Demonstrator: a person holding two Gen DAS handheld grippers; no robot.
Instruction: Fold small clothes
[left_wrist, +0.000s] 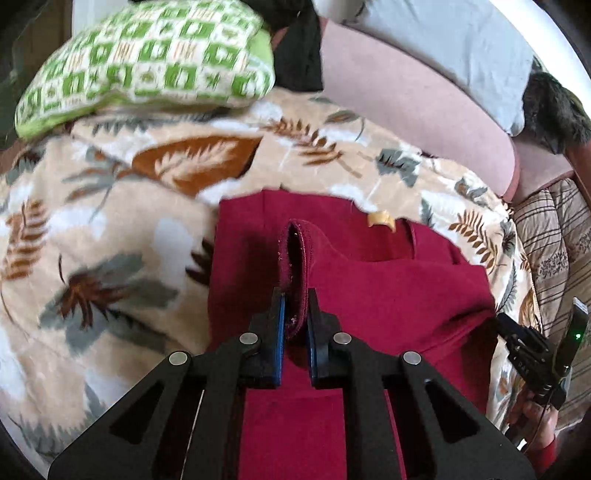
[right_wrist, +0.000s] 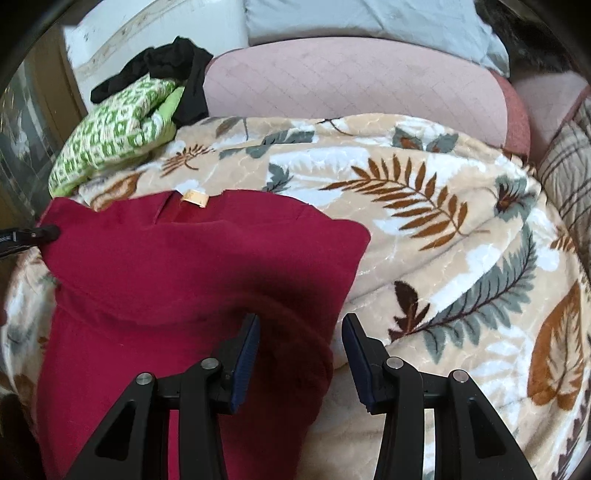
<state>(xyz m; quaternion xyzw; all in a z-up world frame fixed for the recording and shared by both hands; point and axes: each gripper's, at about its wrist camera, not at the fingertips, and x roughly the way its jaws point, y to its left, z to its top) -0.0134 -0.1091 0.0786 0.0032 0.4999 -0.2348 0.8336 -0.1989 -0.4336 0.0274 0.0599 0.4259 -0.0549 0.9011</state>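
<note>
While left tool (left_wrist: 294, 295) pinches garment (left_wrist: 369, 288) hem, blanket (right_wrist: 424, 206) open rightward

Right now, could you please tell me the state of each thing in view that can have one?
Red garment: lying on the leaf-print blanket, partly folded, label showing at the neck.
Left gripper: jaws shut on a hemmed edge of the red garment.
Right gripper: jaws open over the garment's right edge, not pressing it.
Green patterned cloth: bunched up at the blanket's far left.
Black garment: crumpled behind the green one.
</note>
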